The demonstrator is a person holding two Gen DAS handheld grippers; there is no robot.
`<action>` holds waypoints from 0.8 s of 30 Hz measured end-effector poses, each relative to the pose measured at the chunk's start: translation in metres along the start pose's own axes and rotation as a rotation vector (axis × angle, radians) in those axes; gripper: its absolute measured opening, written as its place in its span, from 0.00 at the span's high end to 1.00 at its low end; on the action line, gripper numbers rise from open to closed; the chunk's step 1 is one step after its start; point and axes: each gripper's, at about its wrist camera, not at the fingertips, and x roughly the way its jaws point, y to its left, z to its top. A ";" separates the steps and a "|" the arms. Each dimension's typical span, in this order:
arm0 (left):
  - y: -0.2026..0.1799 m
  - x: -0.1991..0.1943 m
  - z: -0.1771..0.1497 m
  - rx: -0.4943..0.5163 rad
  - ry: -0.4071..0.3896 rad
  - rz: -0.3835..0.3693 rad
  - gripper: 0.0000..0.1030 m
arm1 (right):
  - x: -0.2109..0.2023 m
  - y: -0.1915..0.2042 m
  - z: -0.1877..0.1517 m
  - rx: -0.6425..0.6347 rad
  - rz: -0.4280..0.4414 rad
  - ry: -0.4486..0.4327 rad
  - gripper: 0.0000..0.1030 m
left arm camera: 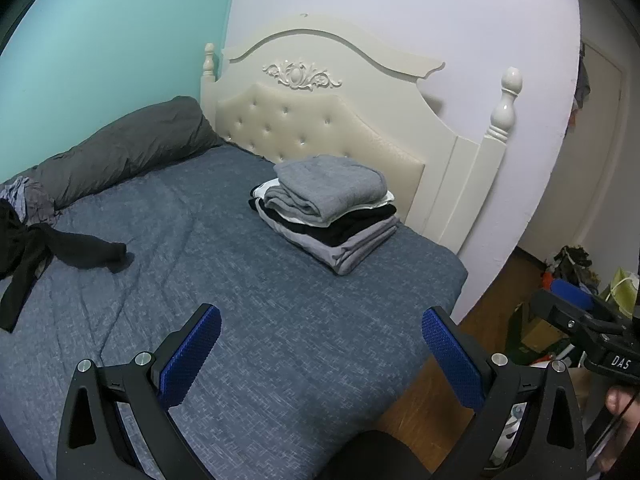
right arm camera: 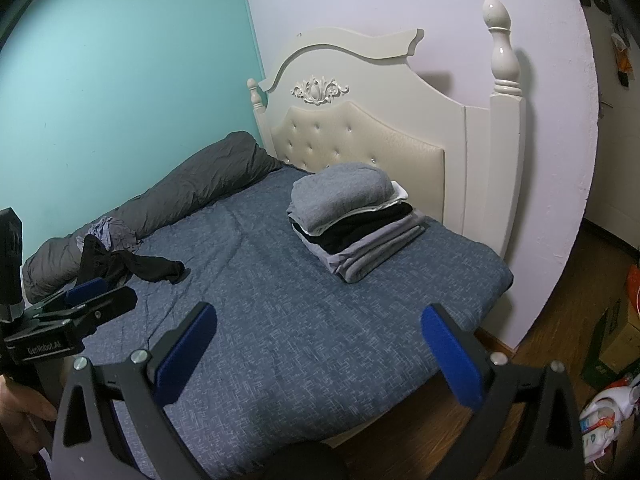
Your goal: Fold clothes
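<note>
While I hold both tools above the bed's foot edge, my left gripper [left arm camera: 320,344] has its blue, dimpled pads spread wide with nothing between them, and my right gripper [right arm camera: 318,344] is spread just as wide and empty. On the bed [left arm camera: 240,280], a speckled blue woven cover lies flat with faint creases. Near the head-end corner by the white post sits a stack [left arm camera: 326,210] of folded clothes: a soft grey knit on top, then white, black and smooth pale grey layers, its long axis slanting toward the headboard [left arm camera: 316,120]. That headboard is cream, tufted and carved. By the far edge, a limp black garment [right arm camera: 132,266] trails one sleeve toward the middle, beside a rolled grey duvet [right arm camera: 192,200] along the teal wall. Wooden flooring shows beyond the near corner.
</note>
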 end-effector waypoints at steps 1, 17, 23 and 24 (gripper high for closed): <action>0.000 0.000 0.000 -0.001 0.001 -0.001 0.00 | 0.000 0.000 0.000 0.001 0.000 0.001 0.00; -0.002 0.003 0.001 0.003 0.007 0.001 0.00 | 0.001 0.001 0.000 0.000 0.004 0.002 0.00; -0.002 0.004 0.000 0.002 0.007 -0.004 0.00 | 0.001 0.001 0.000 0.002 0.005 0.002 0.00; -0.002 0.004 0.000 0.001 0.007 -0.003 0.00 | 0.001 0.001 0.000 0.002 0.005 0.002 0.00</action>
